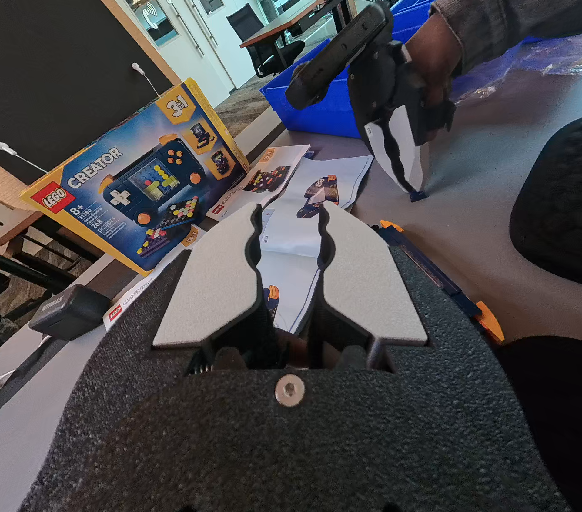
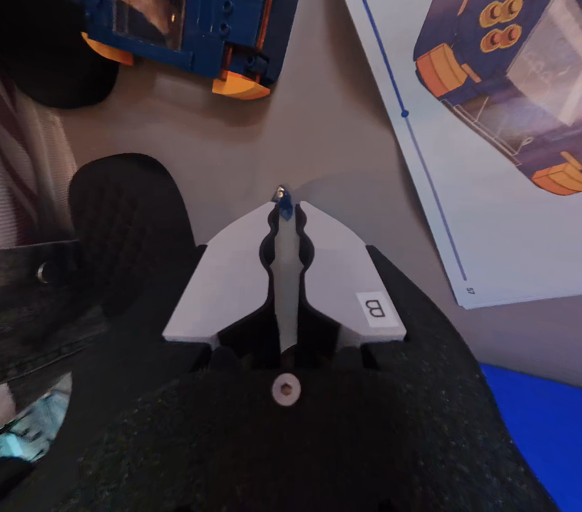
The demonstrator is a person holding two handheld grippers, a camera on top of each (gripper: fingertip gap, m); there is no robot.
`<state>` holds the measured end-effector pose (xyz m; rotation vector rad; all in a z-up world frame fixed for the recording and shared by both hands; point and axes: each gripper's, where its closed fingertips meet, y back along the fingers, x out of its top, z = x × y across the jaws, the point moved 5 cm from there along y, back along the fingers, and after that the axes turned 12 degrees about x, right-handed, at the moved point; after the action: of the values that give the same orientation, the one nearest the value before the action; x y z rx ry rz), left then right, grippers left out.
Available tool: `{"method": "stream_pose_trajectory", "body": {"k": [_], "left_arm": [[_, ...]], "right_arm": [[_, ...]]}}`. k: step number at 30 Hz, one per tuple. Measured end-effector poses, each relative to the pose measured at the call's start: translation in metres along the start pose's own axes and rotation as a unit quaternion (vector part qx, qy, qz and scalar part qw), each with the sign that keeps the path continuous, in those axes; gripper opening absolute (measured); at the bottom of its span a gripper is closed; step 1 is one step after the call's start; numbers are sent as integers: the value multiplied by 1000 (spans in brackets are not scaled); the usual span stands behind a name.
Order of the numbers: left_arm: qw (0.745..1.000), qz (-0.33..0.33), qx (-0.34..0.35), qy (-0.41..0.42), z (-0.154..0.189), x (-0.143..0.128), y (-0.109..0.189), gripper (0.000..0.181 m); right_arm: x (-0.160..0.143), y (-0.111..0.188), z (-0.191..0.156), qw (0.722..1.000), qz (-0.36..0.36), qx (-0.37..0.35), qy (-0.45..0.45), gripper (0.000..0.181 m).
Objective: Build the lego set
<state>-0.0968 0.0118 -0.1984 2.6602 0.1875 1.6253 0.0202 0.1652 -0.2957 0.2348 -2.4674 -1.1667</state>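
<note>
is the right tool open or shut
Shut: the right tool pinches a small dark blue lego piece at its tips, against the grey table.

Small dark-blue brick point(image 2: 285, 203) on table; partly-built blue-orange model point(image 2: 189, 9) beyond.

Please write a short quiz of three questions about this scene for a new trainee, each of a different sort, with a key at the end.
1. True or false: the right gripper is closed on a small dark blue lego piece.
2. Which gripper is open and holds nothing? A) the left gripper B) the right gripper
3. Fill the gap: the half-built dark blue and orange lego model lies on the grey ____, beside the open white instruction booklet.

Key: 1 true; 2 A; 3 table.
</note>
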Motion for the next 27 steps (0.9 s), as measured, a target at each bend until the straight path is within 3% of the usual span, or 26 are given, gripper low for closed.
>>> {"method": "stream_pose_trajectory", "body": {"k": [3,5,7,9,12,14,16,19,22,23,27], "left_arm": [[1000,-2,-3,-12,1,0,-2,34],[1000,-4,-4,-18,1,-1,-3,34],[1000,-3,3,-16,0,-1,-5,34],[1000,8,18,0,-4,-1,-6,34],[995,54,55,56,-15,4,-9,38],[987,93,87,100,-25,10,-9,41],[975,121,117,143,-37,14,-10,44],[954,160,149,205,-52,18,-11,56],[928,212,168,258,-67,23,-14,92],[918,232,162,278,-69,25,-17,105],[906,261,149,297,-72,21,-40,119]], "right_arm": [[-1,2,-5,998,15,-55,33,15],[2,10,-16,994,68,-73,50,17],[3,37,-29,980,152,-103,72,17],[-4,90,-40,948,254,-176,79,20],[-31,194,-51,863,415,-284,47,22],[-49,248,-49,828,455,-327,13,26],[-64,277,-38,825,435,-362,-1,32],[-76,280,-8,847,395,-357,10,38],[-75,250,18,907,317,-267,78,36],[-75,244,28,915,299,-256,85,33],[-79,235,59,914,314,-235,101,32]]}}
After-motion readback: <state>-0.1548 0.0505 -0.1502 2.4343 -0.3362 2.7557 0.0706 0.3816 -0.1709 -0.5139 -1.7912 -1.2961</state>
